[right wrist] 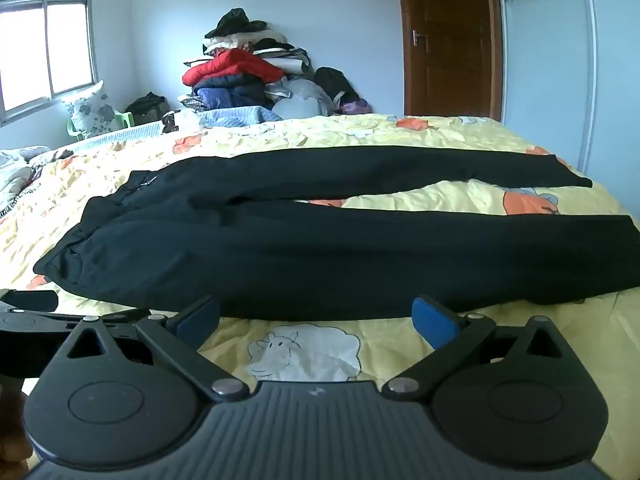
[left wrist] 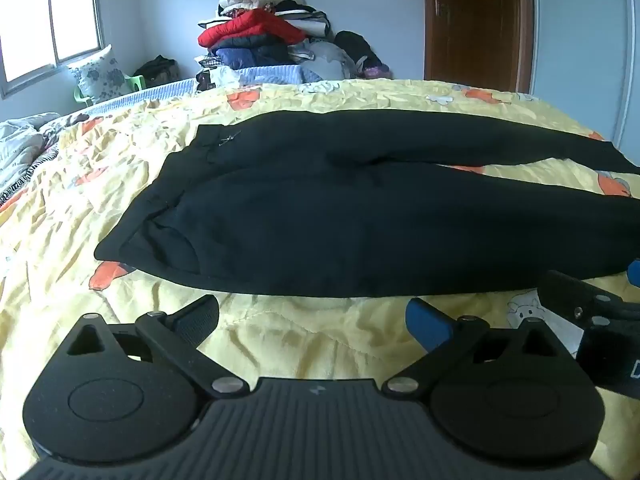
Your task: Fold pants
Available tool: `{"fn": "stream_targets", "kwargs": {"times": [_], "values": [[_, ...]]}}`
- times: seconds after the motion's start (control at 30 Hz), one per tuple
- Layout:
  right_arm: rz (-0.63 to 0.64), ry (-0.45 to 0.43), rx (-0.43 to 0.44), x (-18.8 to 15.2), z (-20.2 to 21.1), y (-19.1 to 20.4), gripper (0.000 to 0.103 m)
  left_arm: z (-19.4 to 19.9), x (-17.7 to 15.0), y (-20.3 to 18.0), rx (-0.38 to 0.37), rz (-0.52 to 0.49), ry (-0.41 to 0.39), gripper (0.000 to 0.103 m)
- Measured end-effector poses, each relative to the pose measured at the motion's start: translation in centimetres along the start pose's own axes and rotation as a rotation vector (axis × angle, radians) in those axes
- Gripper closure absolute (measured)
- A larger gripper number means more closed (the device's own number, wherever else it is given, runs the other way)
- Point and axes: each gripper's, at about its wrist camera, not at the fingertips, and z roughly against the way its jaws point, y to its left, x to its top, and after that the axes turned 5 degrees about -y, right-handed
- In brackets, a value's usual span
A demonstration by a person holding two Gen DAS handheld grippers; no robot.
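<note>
- Left wrist view: the black pants [left wrist: 340, 216] lie flat on the yellow patterned bedspread [left wrist: 280, 340], long axis running left to right across the frame.
- Left wrist view: the waistband end [left wrist: 160, 200] points to the left; the two legs extend to the right and part slightly, with a strip of bedspread showing between them near the right edge.
- Left wrist view: the left gripper [left wrist: 316, 316] hangs above the bedspread, just short of the near edge of the pants. Its fingers are spread wide, with nothing between them and no contact with the fabric.
- Left wrist view: part of the right gripper [left wrist: 592, 304] shows at the right edge, beside the near leg.
- Left wrist view: a pile of clothes [left wrist: 264, 36] stands beyond the far side of the bed, with a window [left wrist: 48, 20] to the left and a wooden door [left wrist: 476, 20] to the right.
- Right wrist view: the same pants [right wrist: 320, 248] span the frame, waistband to the left, both leg cuffs to the right; the far leg's cuff [right wrist: 576, 180] lies well apart from the near leg.
- Right wrist view: the right gripper [right wrist: 316, 320] is positioned over a sheep print [right wrist: 308, 352] on the bedspread, near the pants' front edge. Its fingers stand fully apart and grip nothing.
- Right wrist view: part of the left gripper shows at the left edge.
</note>
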Motion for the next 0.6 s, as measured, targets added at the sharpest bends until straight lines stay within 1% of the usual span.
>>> {"fn": "stream_targets", "kwargs": {"times": [0.27,0.4,0.5,0.6], "values": [[0.011,0.003,0.001,-0.3,-0.2,0.1,0.000,-0.4,0.0,-0.1,-0.006,0.007,0.004,0.002],[0.007,0.028,0.005,-0.8,-0.7,-0.1,0.000,-0.6,-0.4,-0.1,-0.004,0.010,-0.005,0.002],[0.001,0.049,0.007,-0.5,-0.8,-0.1,0.000,-0.8,-0.5,0.1,-0.006,0.018,-0.005,0.002],[0.001,0.057,0.004,-0.5,-1.0,-0.2,0.000,-0.9,-0.7,0.4,-0.026,0.039,-0.003,0.002]]}}
